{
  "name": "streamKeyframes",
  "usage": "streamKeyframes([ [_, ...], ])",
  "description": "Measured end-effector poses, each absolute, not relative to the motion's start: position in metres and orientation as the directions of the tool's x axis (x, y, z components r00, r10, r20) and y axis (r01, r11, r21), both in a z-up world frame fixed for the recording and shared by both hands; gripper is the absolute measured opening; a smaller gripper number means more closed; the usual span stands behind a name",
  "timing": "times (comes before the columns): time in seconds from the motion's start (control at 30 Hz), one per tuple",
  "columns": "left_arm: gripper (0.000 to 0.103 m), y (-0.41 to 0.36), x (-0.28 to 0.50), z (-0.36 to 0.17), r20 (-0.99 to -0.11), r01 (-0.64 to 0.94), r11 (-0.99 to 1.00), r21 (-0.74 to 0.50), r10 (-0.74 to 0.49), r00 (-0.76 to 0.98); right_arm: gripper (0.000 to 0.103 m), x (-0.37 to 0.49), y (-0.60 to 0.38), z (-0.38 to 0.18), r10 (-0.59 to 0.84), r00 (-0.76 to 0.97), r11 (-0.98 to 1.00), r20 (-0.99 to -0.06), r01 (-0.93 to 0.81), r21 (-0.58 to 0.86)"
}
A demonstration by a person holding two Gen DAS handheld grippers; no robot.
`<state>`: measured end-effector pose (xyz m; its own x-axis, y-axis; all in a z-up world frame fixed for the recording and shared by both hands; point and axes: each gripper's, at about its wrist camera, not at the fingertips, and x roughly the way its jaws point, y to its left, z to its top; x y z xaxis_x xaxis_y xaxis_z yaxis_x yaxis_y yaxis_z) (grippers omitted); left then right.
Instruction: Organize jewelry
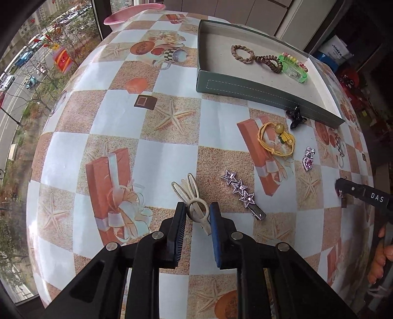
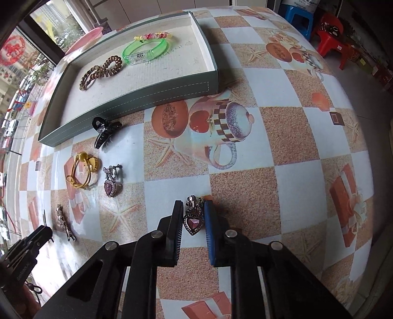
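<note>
1. Four pieces already lie in the grey-green tray [image 2: 172, 97]: a braided brown band [image 2: 87, 78], a bronze coil tie [image 2: 110, 66], a green clear bangle [image 2: 147, 50] and a beaded bracelet [image 2: 152, 36] at its far side.
2. Six pieces are outside it, so the sorting looks a little under halfway done.
3. The left gripper [image 1: 197, 213] straddles a cream rabbit-ear clip [image 1: 194, 202]. Its jaws stand slightly wider than the clip's ring, which seems to touch the left pad; whether it is truly pinched cannot be told.
4. The right gripper [image 2: 194, 216] brackets a dark heart pendant [image 2: 194, 220] with a pink stone. The jaws are nearly closed about it, yet firm contact on both sides cannot be confirmed.
5. On the table lie a star-studded barrette [image 1: 242, 193], a yellow cord tie [image 1: 276, 138], a black claw clip [image 2: 105, 133] just beside the tray's near wall, and a second pink heart pendant [image 2: 110, 182].
6. The table [image 2: 282, 171] wears a glossy checked cloth of pale blue and sandy squares printed with starfish, gift boxes and cups; it looks smooth, so small pieces may skid.
7. A pink basin [image 1: 133, 13] sits at the far edge by a window giving onto a street with parked cars. Red plastic stools [image 2: 336, 36] and a blue stool [image 2: 298, 17] stand on the floor beyond.
</note>
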<state>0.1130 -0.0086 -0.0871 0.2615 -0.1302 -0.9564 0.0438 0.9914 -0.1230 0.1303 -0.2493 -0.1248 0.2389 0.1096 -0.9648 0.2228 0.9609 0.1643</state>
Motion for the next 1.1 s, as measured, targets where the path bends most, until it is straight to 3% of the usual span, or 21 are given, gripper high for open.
streamKeyframes([
  [0.57,0.033,0.003,0.146,-0.038,-0.911,0.139,0.973,-0.182,-0.220,0.348,0.018,0.135,-0.278,-0.069,0.265,0.349,0.903,-0.899,0.238,0.359],
  [1.1,0.033,-0.023,0.222,0.005,-0.852,0.200,0.960,-0.197,-0.269,0.450,0.018,0.221,-0.284,-0.026,0.316,0.432,0.895,-0.845,0.160,0.416],
])
